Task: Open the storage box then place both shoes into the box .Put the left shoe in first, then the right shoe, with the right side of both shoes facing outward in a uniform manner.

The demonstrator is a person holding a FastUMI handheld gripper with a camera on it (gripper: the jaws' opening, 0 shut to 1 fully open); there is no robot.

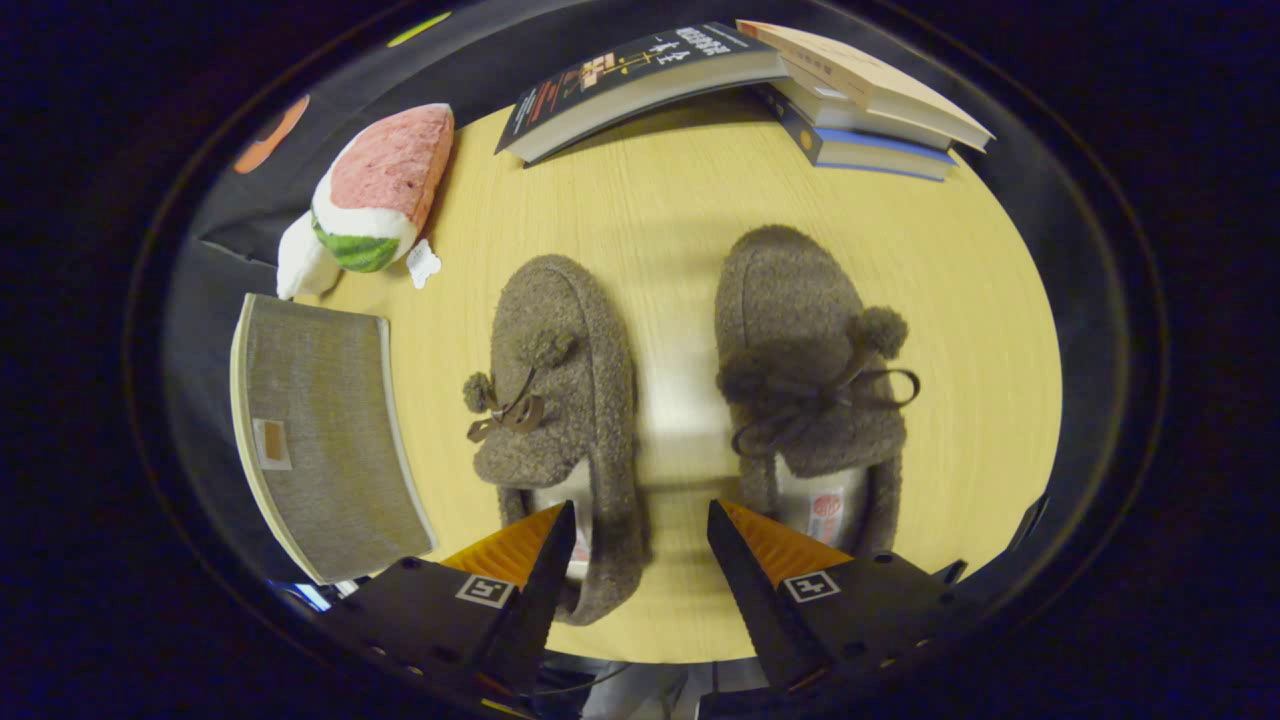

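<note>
The tongs (pixel 640 520) are released, with a clear gap between the two fingers and nothing held, at the lower centre of the frame above the bench (pixel 980 400). Two fuzzy brown slippers lie side by side just ahead of the fingers. The left slipper (pixel 560 400) has its heel opening at the tip of the left finger; the right slipper (pixel 810 370) has its heel opening at the tip of the right finger. Bare bench shows between them, in line with the gap. Each slipper's long axis runs away from the tongs, toes toward the upper frame, heels nearest the fingers. The grey fabric storage box (pixel 320 430) lies closed at the left of the frame, beside the left slipper and apart from it.
</note>
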